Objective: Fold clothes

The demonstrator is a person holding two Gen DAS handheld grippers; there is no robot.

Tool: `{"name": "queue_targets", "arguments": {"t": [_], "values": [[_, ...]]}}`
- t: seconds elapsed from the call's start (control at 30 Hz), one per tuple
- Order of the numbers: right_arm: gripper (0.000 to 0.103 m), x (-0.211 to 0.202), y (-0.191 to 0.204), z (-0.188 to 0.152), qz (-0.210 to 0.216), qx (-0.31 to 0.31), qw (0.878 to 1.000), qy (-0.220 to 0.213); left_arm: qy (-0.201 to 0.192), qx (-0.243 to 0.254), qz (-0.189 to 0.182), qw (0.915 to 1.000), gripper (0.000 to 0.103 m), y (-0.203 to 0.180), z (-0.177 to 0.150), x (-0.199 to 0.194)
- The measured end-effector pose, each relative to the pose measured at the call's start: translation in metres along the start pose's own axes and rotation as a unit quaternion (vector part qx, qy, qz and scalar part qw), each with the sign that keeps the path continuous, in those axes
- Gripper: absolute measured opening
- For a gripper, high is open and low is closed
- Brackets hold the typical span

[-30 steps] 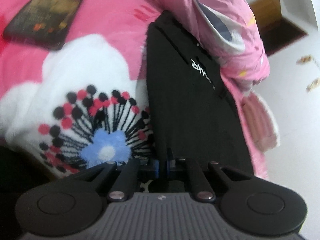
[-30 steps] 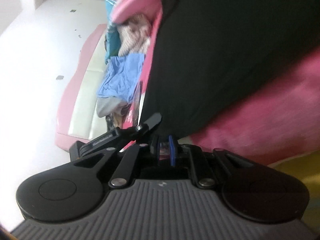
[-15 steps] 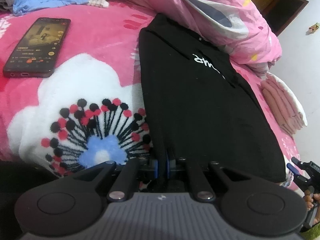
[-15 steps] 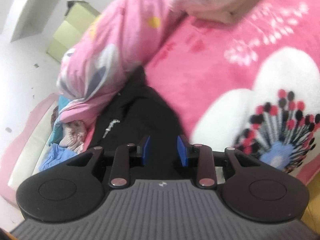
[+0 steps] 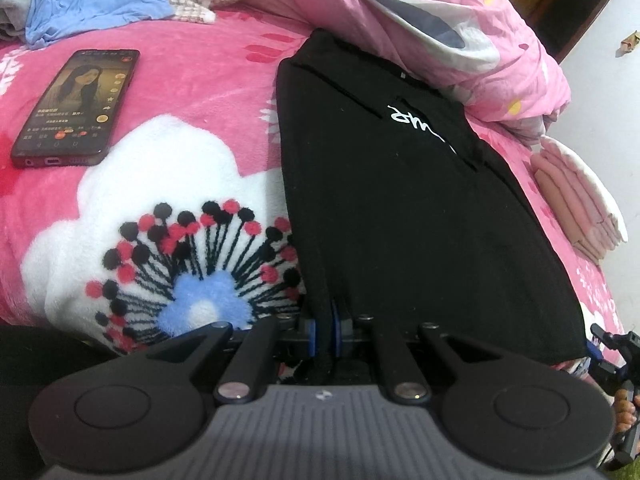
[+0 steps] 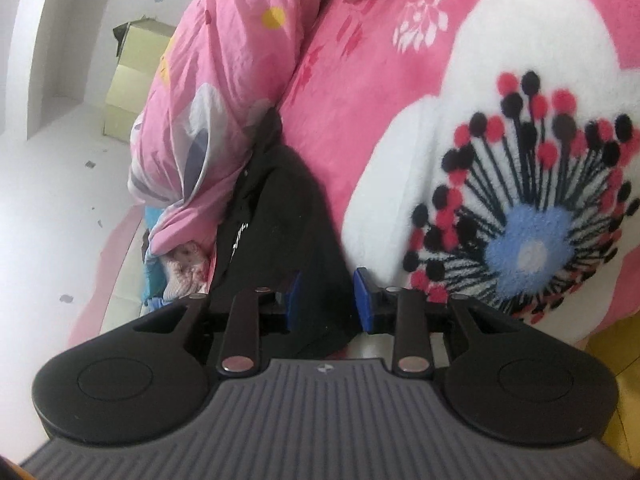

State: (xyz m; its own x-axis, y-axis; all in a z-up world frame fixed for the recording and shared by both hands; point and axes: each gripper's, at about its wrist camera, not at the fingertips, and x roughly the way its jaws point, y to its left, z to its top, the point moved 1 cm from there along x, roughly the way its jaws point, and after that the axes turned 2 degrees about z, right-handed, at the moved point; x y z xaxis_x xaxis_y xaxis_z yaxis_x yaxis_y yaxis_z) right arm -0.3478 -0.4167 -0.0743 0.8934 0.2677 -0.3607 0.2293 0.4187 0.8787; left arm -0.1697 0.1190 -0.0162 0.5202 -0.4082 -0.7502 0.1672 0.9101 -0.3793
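White script lettering on the folded black cotton garment [image 5: 400, 216] runs upside down and cannot be read. The garment lies flat on the pink fleece bed blanket with a big white flower [image 5: 120, 200], against a rumpled pink quilt [image 5: 460, 20]. A lit smartphone [image 5: 76, 106] rests nearby. The left gripper [image 5: 326, 330] pinches the garment's near hem; the right gripper [image 6: 326, 300], fingers parted, straddles its corner without pressing. Beyond is white floor [image 6: 48, 200].

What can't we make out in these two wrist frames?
- Left view: near hem of the black garment drops behind the left gripper body.
- Left view: right gripper cut off by the frame edge.
- Right view: white print too small and foreshortened to read.
- Left view: phone text too small.
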Motion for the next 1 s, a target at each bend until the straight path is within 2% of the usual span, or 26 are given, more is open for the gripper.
{"name": "queue_targets", "arguments": {"t": [0.17, 0.33, 0.47, 0.6, 0.7, 0.83, 1.0], "values": [[0.028, 0.006, -0.002, 0.009, 0.001, 0.001, 1.0, 0.002, 0.001, -0.002, -0.001, 1.0, 0.009, 0.0, -0.001, 0.0], [0.028, 0.006, -0.004, 0.0, 0.017, 0.006, 0.999, 0.032, 0.0, -0.004, -0.006, 1.0, 0.009, 0.002, -0.002, 0.0], [0.02, 0.009, 0.0, -0.003, 0.02, -0.007, 0.999, 0.042, 0.001, 0.0, -0.006, 1.0, 0.009, 0.002, -0.002, 0.001], [0.016, 0.013, -0.002, 0.001, 0.024, -0.001, 0.999, 0.039, 0.002, -0.01, -0.013, 0.9999, 0.009, 0.004, -0.003, -0.001], [0.004, 0.014, -0.004, -0.001, 0.03, 0.004, 0.999, 0.036, 0.004, -0.013, -0.018, 0.9997, 0.009, 0.005, -0.005, -0.001], [0.003, 0.012, 0.003, -0.007, 0.042, -0.01, 0.999, 0.024, -0.008, 0.008, -0.004, 0.9999, 0.005, -0.001, -0.009, -0.005], [0.002, -0.002, 0.022, -0.011, 0.057, -0.033, 0.998, -0.011, -0.035, 0.008, -0.006, 0.9993, 0.004, -0.007, -0.011, -0.02]]}}
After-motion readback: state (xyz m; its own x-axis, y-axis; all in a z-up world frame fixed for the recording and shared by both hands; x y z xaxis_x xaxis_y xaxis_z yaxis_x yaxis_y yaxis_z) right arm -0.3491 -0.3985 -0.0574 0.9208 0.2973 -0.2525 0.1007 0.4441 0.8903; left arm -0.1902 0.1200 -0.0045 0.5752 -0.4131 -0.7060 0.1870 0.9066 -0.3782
